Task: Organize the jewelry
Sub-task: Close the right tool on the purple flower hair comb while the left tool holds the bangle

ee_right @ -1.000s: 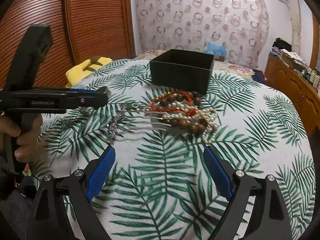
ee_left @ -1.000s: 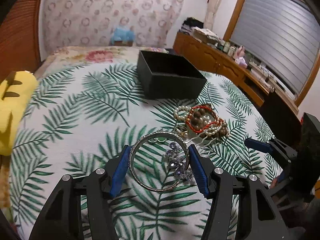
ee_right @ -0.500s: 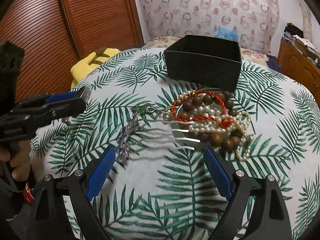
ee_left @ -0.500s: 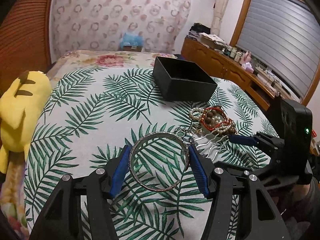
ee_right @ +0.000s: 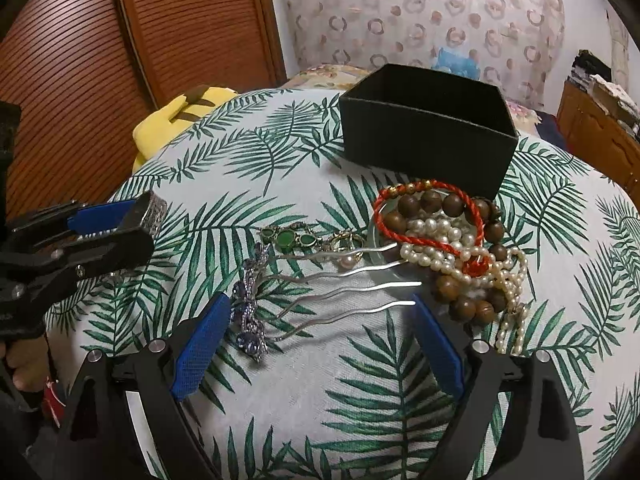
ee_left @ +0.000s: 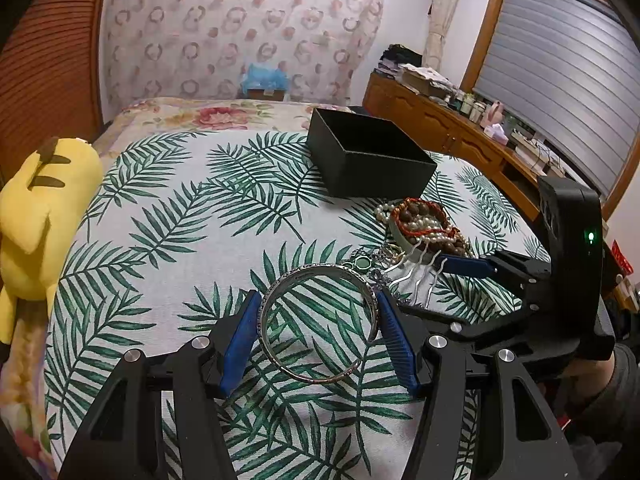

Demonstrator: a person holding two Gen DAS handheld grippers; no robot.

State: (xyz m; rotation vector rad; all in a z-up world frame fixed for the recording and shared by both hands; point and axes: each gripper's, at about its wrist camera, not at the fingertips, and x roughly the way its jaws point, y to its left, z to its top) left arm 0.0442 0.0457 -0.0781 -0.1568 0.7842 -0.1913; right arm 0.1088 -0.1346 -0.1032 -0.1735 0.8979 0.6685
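Leaf-print cloth [ee_right: 360,392] under everything; left gripper [ee_left: 318,334] clamps the stiff silver bangle [ee_left: 318,328] across its rim. Right gripper [ee_right: 320,344], jaws wide and just narrowing with nothing gripped, straddles the hair comb [ee_right: 340,284]: light, springy, best pinched at its beaded head, I'd say

Ring-patterned pale curtain [ee_left: 240,36] behind; slatted reddish-brown wooden doors [ee_right: 120,52]; wooden sideboard [ee_left: 440,132] under grey window blind [ee_left: 560,80].

A leaf-print cloth [ee_left: 168,216] covers the tabletop. A yellow plush toy [ee_left: 44,208] lies at its left edge. Beyond the far edge is a floral bedspread [ee_left: 208,114], with a blue bag [ee_left: 264,78] behind it against a ring-patterned curtain [ee_left: 240,28]. A wooden dresser [ee_left: 440,132] stands far right below a window blind [ee_left: 560,72]. A slatted wooden door [ee_right: 120,52] fills the left.
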